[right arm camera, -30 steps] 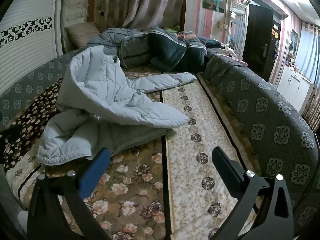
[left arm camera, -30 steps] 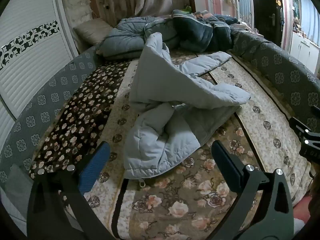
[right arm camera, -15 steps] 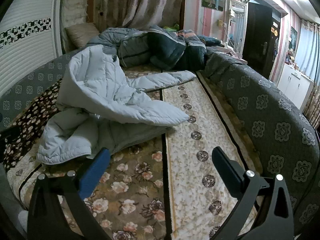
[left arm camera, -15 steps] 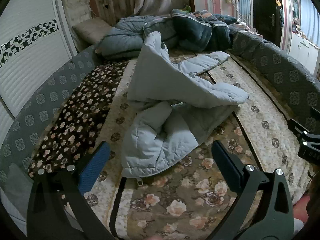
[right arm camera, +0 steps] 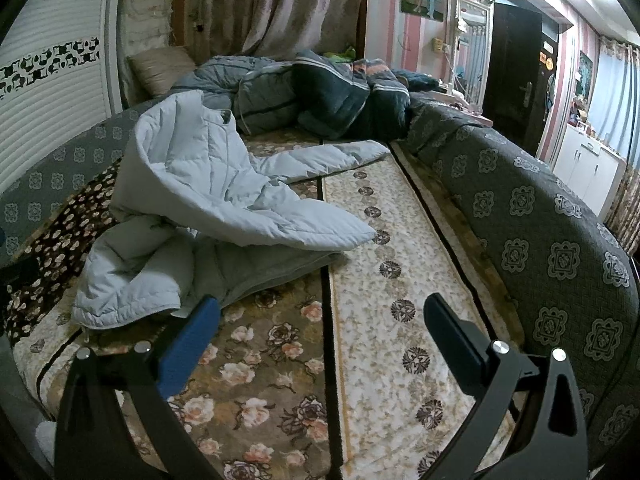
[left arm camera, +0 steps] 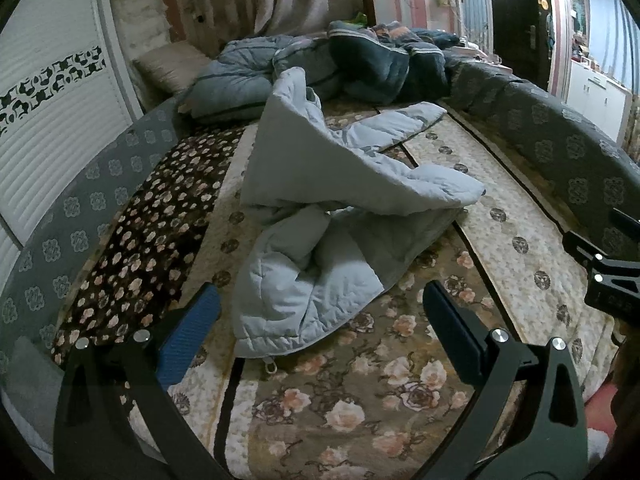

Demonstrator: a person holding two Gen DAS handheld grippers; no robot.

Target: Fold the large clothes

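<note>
Pale blue quilted puffer jacket lies crumpled on the floral-patterned bed cover, one sleeve stretched toward the far end, hem edge with zipper pull nearest the left gripper. Left gripper: fingers spread wide, nothing between them, just short of the hem. Right gripper: also spread, empty, over the cream runner strip, jacket to its left. Dark blue-grey bedding pile heaped at the far end, apart from the jacket body.
</note>
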